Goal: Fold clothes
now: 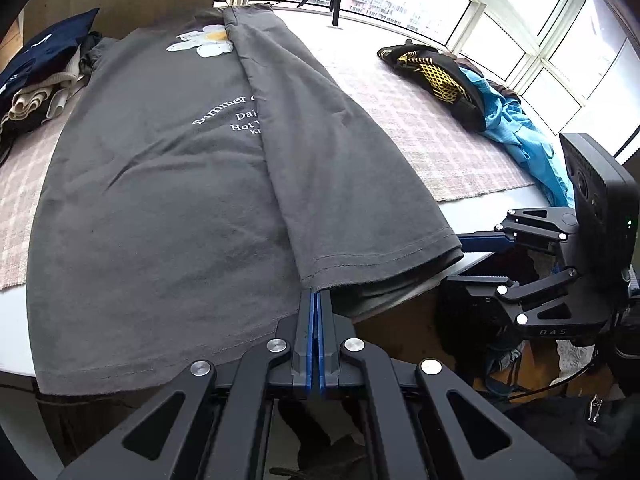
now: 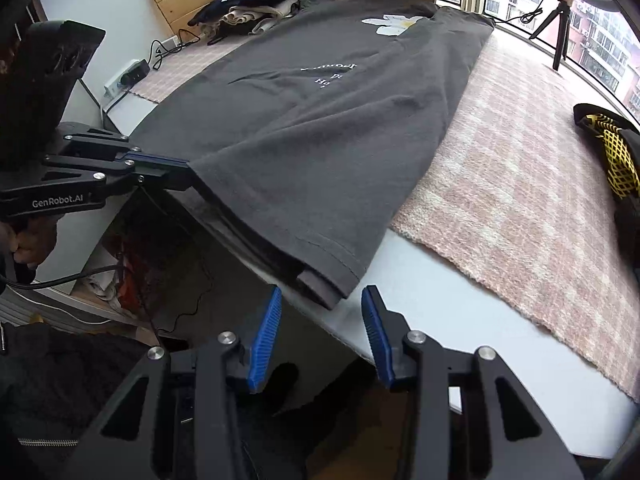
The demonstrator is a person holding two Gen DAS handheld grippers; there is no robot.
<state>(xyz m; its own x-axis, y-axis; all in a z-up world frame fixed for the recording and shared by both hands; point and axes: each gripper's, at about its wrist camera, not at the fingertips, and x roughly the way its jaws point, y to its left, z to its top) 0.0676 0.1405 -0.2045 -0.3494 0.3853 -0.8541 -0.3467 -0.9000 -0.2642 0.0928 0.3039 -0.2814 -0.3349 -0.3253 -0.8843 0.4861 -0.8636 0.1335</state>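
Left black two-finger gripper with blue pads (image 1: 319, 300) is clamped tight, pads pressed flat together. Right black gripper with blue ribbed pads (image 2: 324, 304) hangs with fingers spread wide, nothing between them.
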